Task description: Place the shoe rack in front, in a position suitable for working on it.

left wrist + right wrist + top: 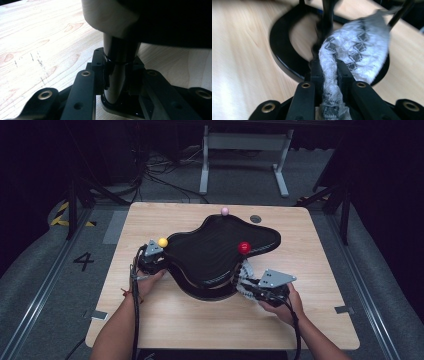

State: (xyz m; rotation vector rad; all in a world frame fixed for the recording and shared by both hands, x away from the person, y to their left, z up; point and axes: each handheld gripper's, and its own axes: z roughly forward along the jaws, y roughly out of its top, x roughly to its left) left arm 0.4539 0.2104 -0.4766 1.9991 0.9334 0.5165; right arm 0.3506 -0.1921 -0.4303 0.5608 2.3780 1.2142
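Glossy black plastic frame point(284, 62), lacy white cloth point(352, 50), matt wood table point(310, 270).

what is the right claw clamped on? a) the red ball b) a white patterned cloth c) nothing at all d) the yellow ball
b: in the right gripper view the right claw has its jaws closed on a bunched white cloth with a dark grey pattern, in front of the black glossy stand base on the light wooden table.

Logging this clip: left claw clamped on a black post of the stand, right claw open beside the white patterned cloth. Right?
Not quite. The right claw is shut on the white patterned cloth, as the right gripper view shows. The left claw does clamp the black post.
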